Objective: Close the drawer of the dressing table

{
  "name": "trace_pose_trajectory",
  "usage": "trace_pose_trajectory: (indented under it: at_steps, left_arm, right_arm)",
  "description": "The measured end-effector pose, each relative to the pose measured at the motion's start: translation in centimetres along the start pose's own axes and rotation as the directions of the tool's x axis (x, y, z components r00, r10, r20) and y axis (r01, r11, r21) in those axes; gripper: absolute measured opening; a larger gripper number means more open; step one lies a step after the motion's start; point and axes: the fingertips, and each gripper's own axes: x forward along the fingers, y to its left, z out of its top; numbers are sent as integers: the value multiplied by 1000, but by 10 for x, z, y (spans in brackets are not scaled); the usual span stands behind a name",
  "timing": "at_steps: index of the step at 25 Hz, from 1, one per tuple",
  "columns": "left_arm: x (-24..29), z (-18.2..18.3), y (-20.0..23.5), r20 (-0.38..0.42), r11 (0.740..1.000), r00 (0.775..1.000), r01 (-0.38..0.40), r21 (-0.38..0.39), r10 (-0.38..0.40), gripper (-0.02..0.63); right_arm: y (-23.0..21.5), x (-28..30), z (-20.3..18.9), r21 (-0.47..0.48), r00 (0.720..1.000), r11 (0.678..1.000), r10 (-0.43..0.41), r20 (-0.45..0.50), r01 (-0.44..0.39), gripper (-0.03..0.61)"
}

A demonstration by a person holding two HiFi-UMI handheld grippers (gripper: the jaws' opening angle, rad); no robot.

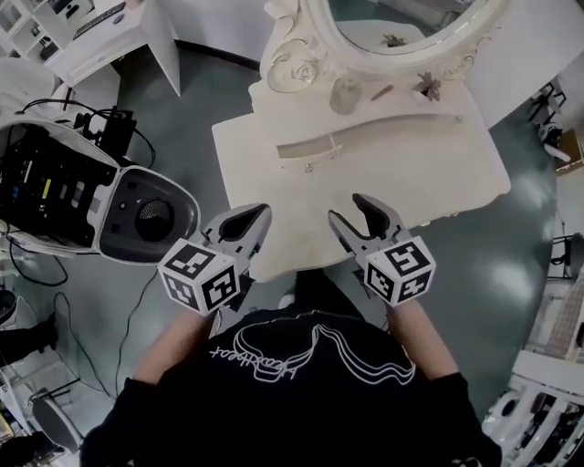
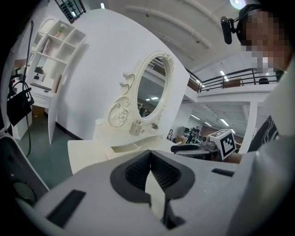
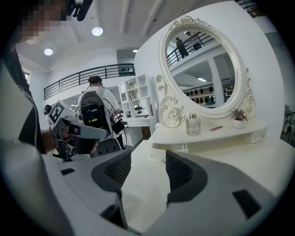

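I judge this the approach — left claw (image 1: 260,217) pinched closed on nothing, right claw (image 1: 348,210) spread and empty, both short of the pulled-out drawer (image 1: 306,150); next I push its front in

2 grippers (image 1: 258,213) (image 1: 348,209), 1 drawer (image 1: 306,150), 1 mirror (image 1: 401,23), 1 btl (image 1: 345,94).

Your cream-white carved wooden dressing table (image 1: 429,173) with oval mirror ahead of you, its small shallow drawer (image 1: 306,149) beneath the raised shelf, pulled partway out, knob towards you
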Motion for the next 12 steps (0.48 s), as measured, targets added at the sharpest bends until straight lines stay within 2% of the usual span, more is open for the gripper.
trace_pose_trajectory:
  at_steps: [8,12]
  left_arm:
    - [17,-6,19,-3,999,1000,-31,-5,31,3]
    - [39,-10,39,-7,997,998,-66,-38,66,3]
  right_arm:
    - [-23,43,-15,-55,998,998,15,-66,-19,221]
    - [-46,73,-28,-72,994,997,33,-107,-41,215]
